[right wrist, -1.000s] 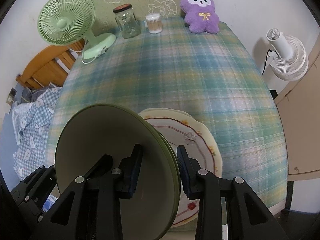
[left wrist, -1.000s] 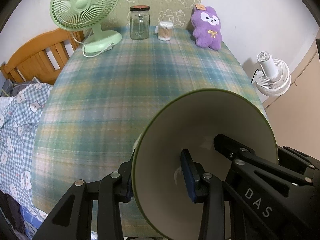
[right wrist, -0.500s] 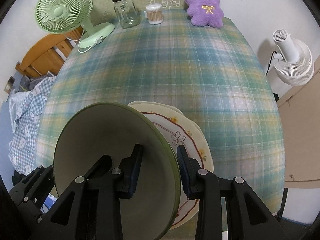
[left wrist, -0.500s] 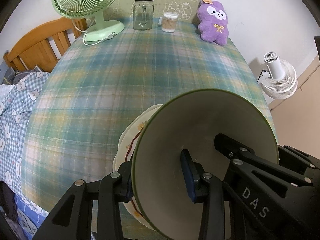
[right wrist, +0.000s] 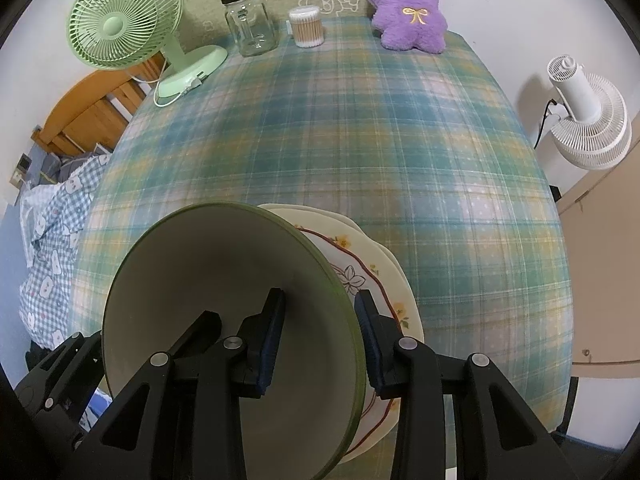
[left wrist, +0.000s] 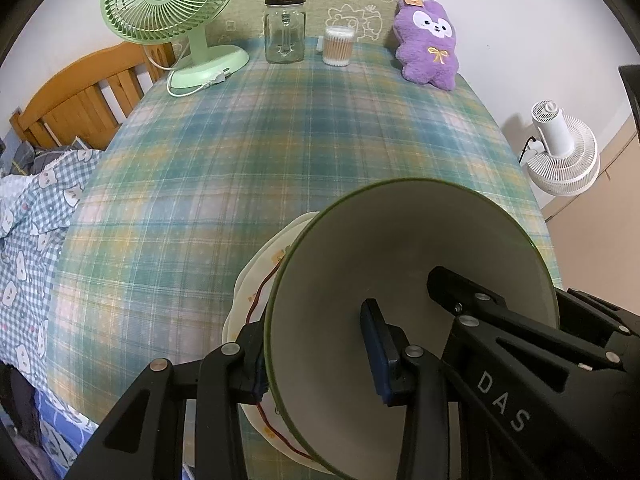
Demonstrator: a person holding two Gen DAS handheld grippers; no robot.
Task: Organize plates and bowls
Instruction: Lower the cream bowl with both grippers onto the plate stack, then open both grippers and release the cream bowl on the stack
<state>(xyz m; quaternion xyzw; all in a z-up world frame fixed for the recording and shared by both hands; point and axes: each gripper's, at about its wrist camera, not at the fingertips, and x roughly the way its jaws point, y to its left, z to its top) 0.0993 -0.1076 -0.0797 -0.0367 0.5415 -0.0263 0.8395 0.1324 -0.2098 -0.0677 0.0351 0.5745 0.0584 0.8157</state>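
A green-rimmed bowl (left wrist: 400, 248) (right wrist: 200, 272) with a cream inside hangs tilted just above a stack of cream plates (left wrist: 248, 292) (right wrist: 360, 264) with a red line and flowers, near the table's front edge. My left gripper (left wrist: 318, 356) is shut on the bowl's left rim, one pad inside and one outside. On the opposite rim my right gripper (right wrist: 320, 338) is shut the same way. The bowl hides most of the plates.
On the checked tablecloth (left wrist: 280, 152), at the far edge, stand a green fan (left wrist: 168, 4), a glass jar (left wrist: 285, 28), a tub of cotton swabs (left wrist: 339, 46) and a purple plush toy (left wrist: 428, 46). A white fan (left wrist: 560, 148) is off to the right, a wooden bed (left wrist: 80, 100) to the left.
The bowl, held by both grippers, has come down a little over the plate stack. More of the plates shows beside it in the left wrist view.
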